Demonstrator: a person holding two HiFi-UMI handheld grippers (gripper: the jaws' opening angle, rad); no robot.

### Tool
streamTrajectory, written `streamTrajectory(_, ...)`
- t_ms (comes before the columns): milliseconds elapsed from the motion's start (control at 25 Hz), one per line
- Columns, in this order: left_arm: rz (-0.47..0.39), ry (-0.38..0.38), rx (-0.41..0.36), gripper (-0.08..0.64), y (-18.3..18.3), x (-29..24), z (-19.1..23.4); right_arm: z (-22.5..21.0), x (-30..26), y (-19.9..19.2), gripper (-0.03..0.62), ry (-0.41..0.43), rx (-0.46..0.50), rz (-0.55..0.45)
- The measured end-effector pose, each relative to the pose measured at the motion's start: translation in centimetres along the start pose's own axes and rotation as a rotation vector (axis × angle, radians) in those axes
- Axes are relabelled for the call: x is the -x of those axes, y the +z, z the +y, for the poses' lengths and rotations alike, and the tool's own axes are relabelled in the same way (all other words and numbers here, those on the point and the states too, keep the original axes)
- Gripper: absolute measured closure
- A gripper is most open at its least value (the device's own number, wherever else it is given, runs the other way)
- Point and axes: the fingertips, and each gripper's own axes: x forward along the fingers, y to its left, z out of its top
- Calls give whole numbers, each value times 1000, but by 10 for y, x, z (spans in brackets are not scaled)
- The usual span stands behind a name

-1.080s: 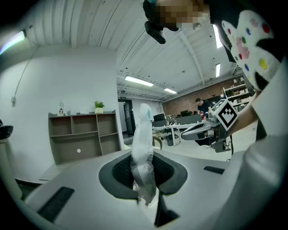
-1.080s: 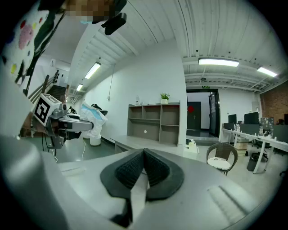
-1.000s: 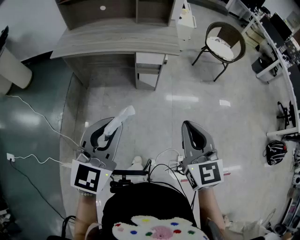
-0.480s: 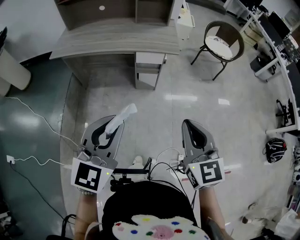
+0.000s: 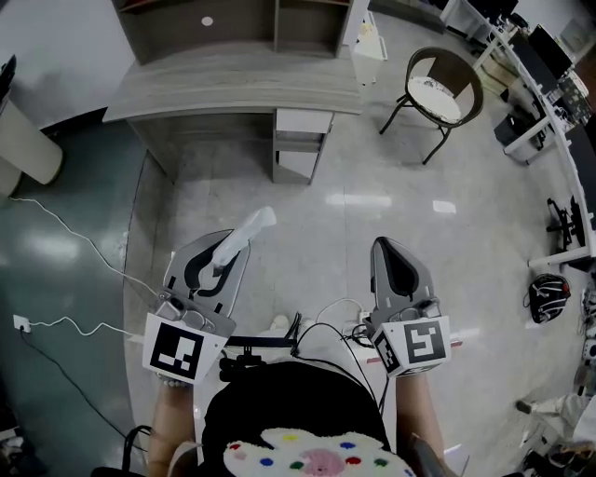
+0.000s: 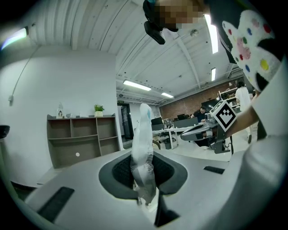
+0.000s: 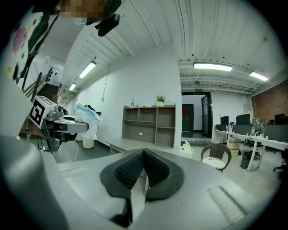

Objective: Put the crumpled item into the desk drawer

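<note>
A crumpled white item (image 5: 246,233) with a bit of blue on it sticks up from my left gripper (image 5: 220,257), which is shut on its lower end. In the left gripper view the crumpled item (image 6: 143,152) stands upright between the dark pads. My right gripper (image 5: 392,253) is shut with nothing in it; its pads (image 7: 131,170) meet in the right gripper view. Both grippers hang over the floor, well short of the wooden desk (image 5: 233,82). The drawer unit (image 5: 301,143) stands under the desk's right end. Whether a drawer stands open I cannot tell.
A shelf unit (image 5: 233,17) stands on the desk's far side. A round chair (image 5: 443,93) is to the desk's right. White cables (image 5: 82,244) lie on the floor at left near a white bin (image 5: 26,142). Office desks (image 5: 549,74) and a dark bag (image 5: 548,300) line the right.
The desk and chair sit slightly lower in the head view, and the right gripper has shifted a little to the right. The left gripper still holds the crumpled item.
</note>
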Motion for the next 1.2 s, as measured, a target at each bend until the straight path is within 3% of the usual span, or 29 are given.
streamTrajectory(560, -19, 13, -3, 506, -9, 12, 20, 15, -6, 3, 583, -8, 16, -24)
streamTrajectory(1200, -32, 58, -13, 506, -2, -51, 58, -20, -73, 4, 583, 41, 14, -25)
